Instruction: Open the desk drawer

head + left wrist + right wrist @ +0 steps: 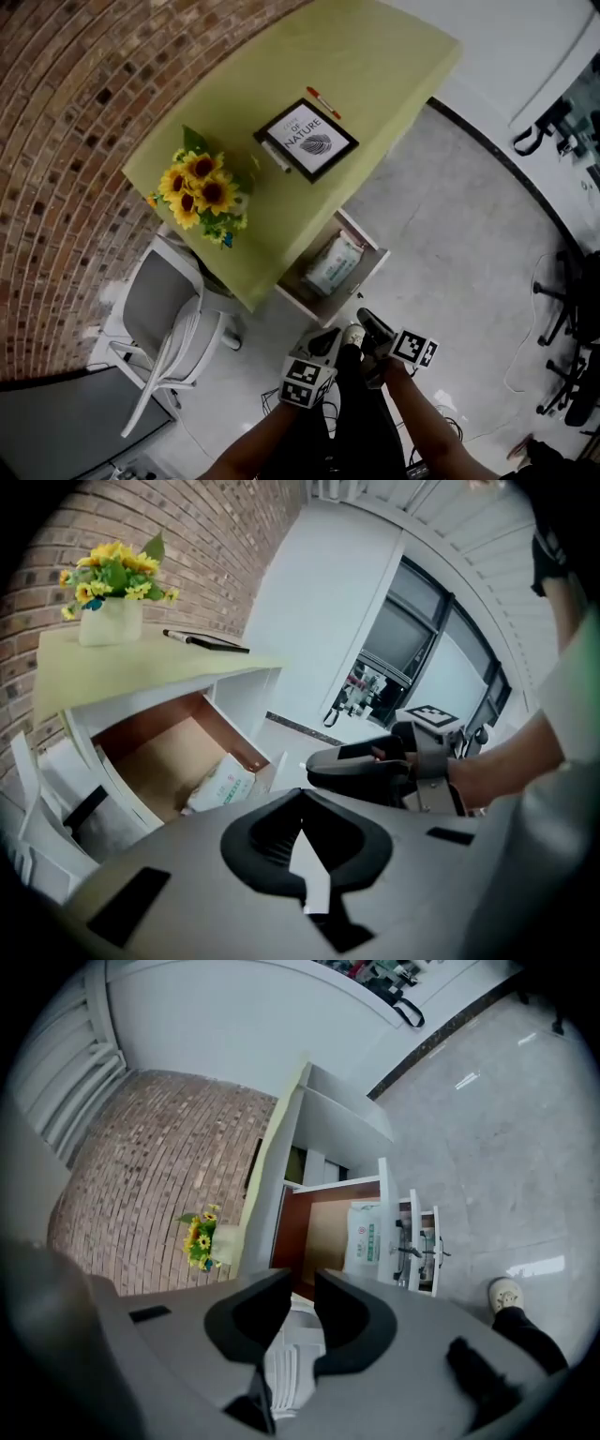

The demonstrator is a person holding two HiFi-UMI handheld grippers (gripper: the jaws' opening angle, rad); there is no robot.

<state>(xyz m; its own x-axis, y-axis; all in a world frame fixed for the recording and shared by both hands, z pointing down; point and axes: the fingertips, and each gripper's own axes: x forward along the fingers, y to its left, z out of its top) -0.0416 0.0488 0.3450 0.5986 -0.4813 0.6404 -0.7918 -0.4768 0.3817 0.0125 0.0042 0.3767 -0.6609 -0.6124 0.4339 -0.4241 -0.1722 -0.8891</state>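
Drawer [324, 307] open past desk [281, 103] edge | left hand-held gripper [302, 797] closed | right hand-held gripper [302, 1281] parted

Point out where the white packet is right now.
In the head view, the white packet lies inside the pulled-out drawer, at the near edge of the desk, to the lower right of the sunflowers.
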